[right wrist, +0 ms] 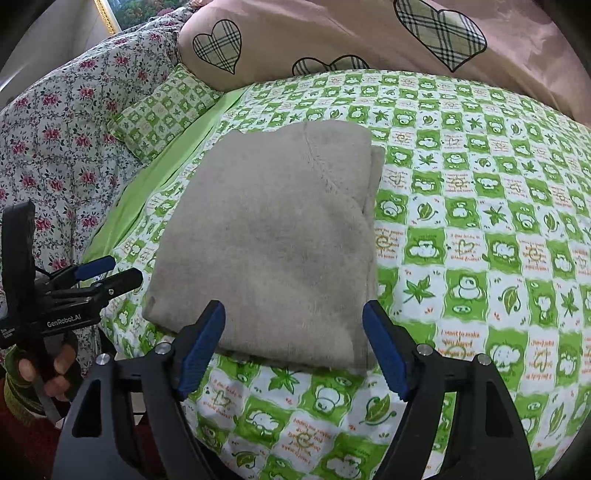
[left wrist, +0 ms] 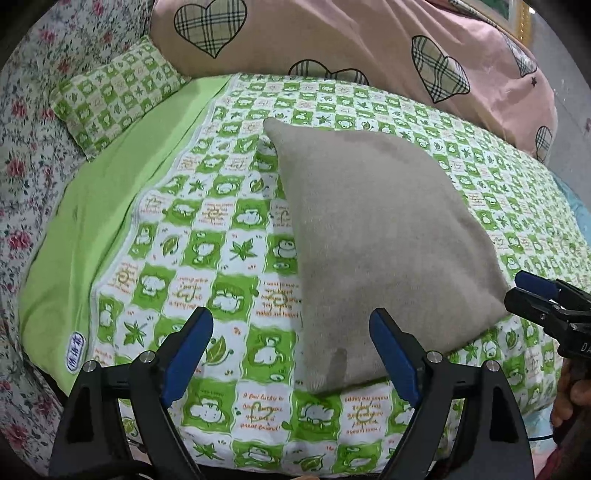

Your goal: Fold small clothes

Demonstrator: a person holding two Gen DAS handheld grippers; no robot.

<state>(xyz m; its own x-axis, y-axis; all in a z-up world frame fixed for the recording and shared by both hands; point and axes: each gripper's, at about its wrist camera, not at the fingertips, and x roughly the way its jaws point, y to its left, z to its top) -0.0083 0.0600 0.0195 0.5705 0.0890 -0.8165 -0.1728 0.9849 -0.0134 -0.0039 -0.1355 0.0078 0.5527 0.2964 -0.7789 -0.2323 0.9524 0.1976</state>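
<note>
Green checked bedsheet [left wrist: 207, 236], pink heart quilt [left wrist: 332, 44], floral bedding [right wrist: 55, 122]

Setting: home bedroom. Work surface is a bed with a green checked sheet [left wrist: 236, 258] printed with cartoon frogs and leaves. Matching small pillow [left wrist: 114, 92], pink heart-print duvet [left wrist: 332, 40] and floral quilt [right wrist: 59, 140] piled along the far side. Gilt picture frame [right wrist: 105, 16] behind.

Folded garment [right wrist: 273, 243]: grey, fuzzy matt knit cloth. Bedsheet [right wrist: 461, 206] beneath it: smooth printed cotton-like cloth, matt. Quilt [right wrist: 332, 33] beyond garment: soft pink cloth. Gripper pads [right wrist: 201, 349]: ribbed blue, on matt black plastic.
</note>
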